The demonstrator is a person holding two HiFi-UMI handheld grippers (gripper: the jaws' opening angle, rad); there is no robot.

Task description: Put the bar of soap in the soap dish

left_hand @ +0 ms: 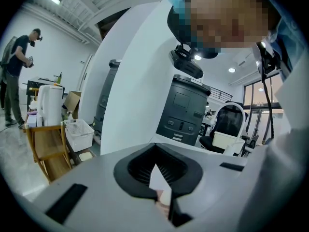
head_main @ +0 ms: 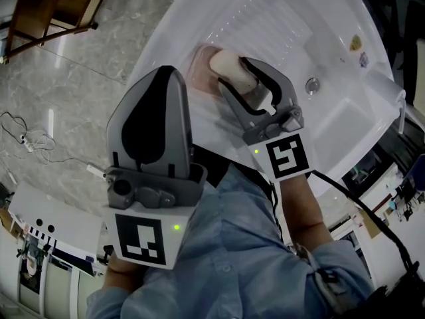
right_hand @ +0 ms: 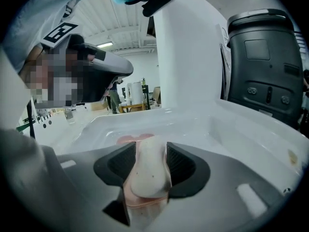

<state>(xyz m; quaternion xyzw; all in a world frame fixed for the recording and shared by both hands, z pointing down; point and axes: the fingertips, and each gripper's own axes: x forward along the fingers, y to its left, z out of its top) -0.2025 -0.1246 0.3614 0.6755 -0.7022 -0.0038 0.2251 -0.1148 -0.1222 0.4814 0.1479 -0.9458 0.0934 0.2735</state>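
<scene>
A pale bar of soap [head_main: 229, 68] [right_hand: 147, 170] lies lengthwise between the jaws of my right gripper [head_main: 232, 73] [right_hand: 148, 151], over the pink soap dish [head_main: 199, 65] [right_hand: 126, 139] on the ledge of the white sink [head_main: 285, 25]. The jaws stand wide, one on each side of the bar, and its underside appears to rest on the dish. My left gripper [head_main: 167, 75] [left_hand: 157, 164] hangs nearer to me, left of the sink, with its jaws shut together and nothing between them.
The sink basin has a metal drain [head_main: 312, 85] to the right of the soap. A wooden chair [head_main: 46, 12] and a cable [head_main: 20, 138] are on the marble floor at the left. A person [left_hand: 17, 76] stands far off.
</scene>
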